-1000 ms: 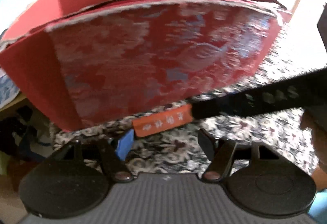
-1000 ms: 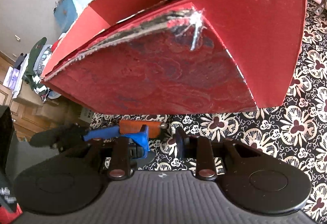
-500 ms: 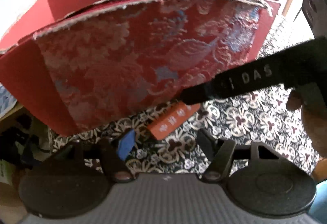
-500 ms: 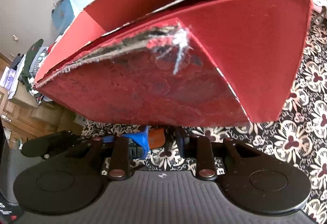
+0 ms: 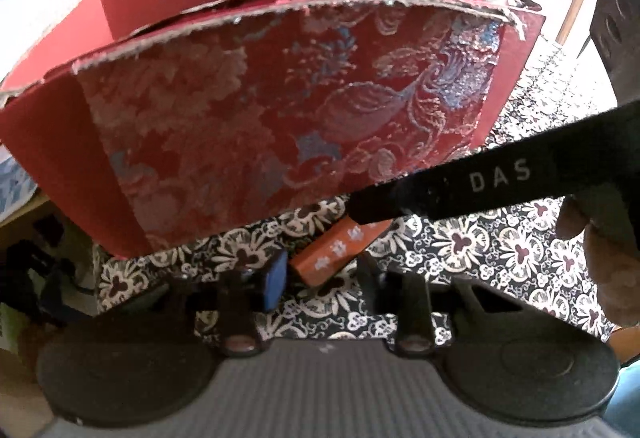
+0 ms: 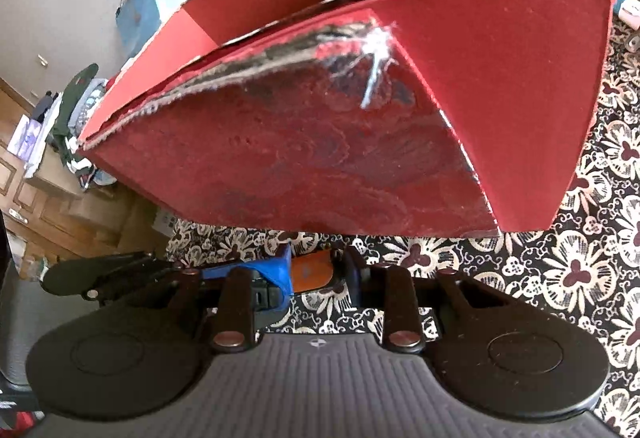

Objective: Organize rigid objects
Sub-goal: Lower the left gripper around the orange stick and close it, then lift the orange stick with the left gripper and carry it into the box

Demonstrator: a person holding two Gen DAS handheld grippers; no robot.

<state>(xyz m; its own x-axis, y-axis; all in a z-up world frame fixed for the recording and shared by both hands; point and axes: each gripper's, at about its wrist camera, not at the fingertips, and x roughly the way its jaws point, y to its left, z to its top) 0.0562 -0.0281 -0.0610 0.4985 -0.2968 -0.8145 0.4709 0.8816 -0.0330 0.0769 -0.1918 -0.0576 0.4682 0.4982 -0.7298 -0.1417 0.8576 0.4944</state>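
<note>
Orange block (image 5: 340,252): you have it between both grippers, low over the patterned cloth (image 5: 500,250), just in front of the red box (image 5: 256,142); white characters run along its side.
Left gripper (image 5: 320,274): your jaws are closing with the block's near end between them; the blue pad (image 5: 276,280) sits just beside the block, and you cannot tell whether it presses yet.
Right gripper (image 6: 316,270): your jaws are pinching the block's other end, seen end-on as an orange face (image 6: 310,272) between the blue pad and the dark finger.
Red box: it stands open on the cloth, brocade front with a frayed top edge.
Right hand (image 5: 608,258): visible at the picture's edge behind the black finger marked DAS.
</note>
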